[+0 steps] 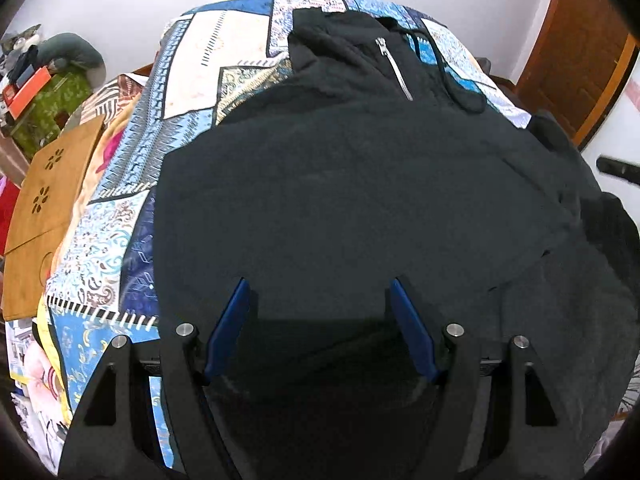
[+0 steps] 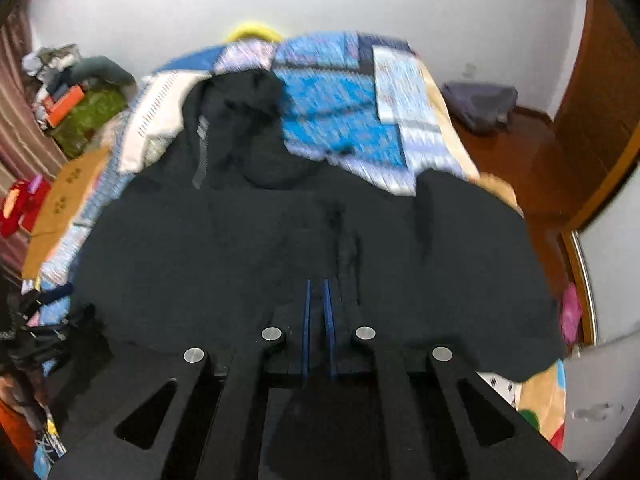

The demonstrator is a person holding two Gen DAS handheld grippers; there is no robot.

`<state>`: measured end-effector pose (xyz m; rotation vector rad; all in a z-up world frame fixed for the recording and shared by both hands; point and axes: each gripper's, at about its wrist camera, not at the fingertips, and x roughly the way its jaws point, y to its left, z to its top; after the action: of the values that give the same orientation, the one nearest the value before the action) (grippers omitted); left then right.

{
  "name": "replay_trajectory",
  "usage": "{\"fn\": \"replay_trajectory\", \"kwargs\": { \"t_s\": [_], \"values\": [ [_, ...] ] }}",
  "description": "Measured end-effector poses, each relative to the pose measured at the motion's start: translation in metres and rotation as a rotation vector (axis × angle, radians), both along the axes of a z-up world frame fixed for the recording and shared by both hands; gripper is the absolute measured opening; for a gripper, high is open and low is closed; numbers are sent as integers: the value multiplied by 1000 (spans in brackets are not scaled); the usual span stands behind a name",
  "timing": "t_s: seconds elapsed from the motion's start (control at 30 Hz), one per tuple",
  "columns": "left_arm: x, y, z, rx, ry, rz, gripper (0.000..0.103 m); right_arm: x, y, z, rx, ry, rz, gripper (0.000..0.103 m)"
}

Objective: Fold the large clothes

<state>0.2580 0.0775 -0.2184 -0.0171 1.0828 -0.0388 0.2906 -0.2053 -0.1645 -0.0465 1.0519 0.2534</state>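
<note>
A large black zip hoodie (image 1: 360,184) lies spread on a bed with a blue patterned quilt (image 1: 224,80). Its silver zipper (image 1: 396,68) and hood point to the far end. My left gripper (image 1: 320,292) is open, its blue pads wide apart just above the hoodie's near part, holding nothing. In the blurred right wrist view the hoodie (image 2: 280,248) fills the middle. My right gripper (image 2: 318,284) has its blue pads nearly together over the dark fabric; whether cloth is pinched between them I cannot tell.
A brown wooden board (image 1: 52,200) lies at the bed's left edge. A cluttered shelf with green cloth and an orange box (image 1: 32,92) stands at the left. A wooden door (image 1: 580,48) is at the right. A grey bundle (image 2: 480,104) sits on a wooden surface at the right.
</note>
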Motion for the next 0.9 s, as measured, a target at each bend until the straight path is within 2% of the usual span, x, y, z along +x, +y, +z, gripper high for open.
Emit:
{"fn": "replay_trajectory", "kwargs": {
  "t_s": [0.1, 0.23, 0.33, 0.37, 0.4, 0.43, 0.47, 0.5, 0.7, 0.9],
  "values": [
    [-1, -2, -1, 9, 3, 1, 71, -5, -15, -6, 21, 15, -3, 6],
    [-2, -9, 3, 31, -8, -8, 71, -13, -31, 3, 33, -10, -34, 7],
    [-1, -16, 13, 45, -36, -22, 71, -18, -43, 16, 49, -33, -57, 15],
    [-1, -17, 17, 49, -46, -25, 71, -19, -50, 21, 67, -44, -70, 25],
    [0, -20, 22, 53, -62, -29, 71, -20, -56, 25, 82, -54, -83, 40],
    [0, -23, 27, 55, -78, -33, 71, -21, -62, 29, 98, -70, -100, 49],
    [1, -27, 34, 55, -98, -40, 71, -22, -69, 33, 113, -87, -119, 63],
    [2, -29, 39, 53, -112, -44, 71, -25, -80, 38, 131, -108, -147, 69],
    [13, -49, 71, 2, -192, -58, 71, -22, -133, 37, 201, -92, -284, 70],
    [24, -64, 77, -28, -218, -67, 71, -17, -209, -7, 334, 37, -497, 70]
  ]
}}
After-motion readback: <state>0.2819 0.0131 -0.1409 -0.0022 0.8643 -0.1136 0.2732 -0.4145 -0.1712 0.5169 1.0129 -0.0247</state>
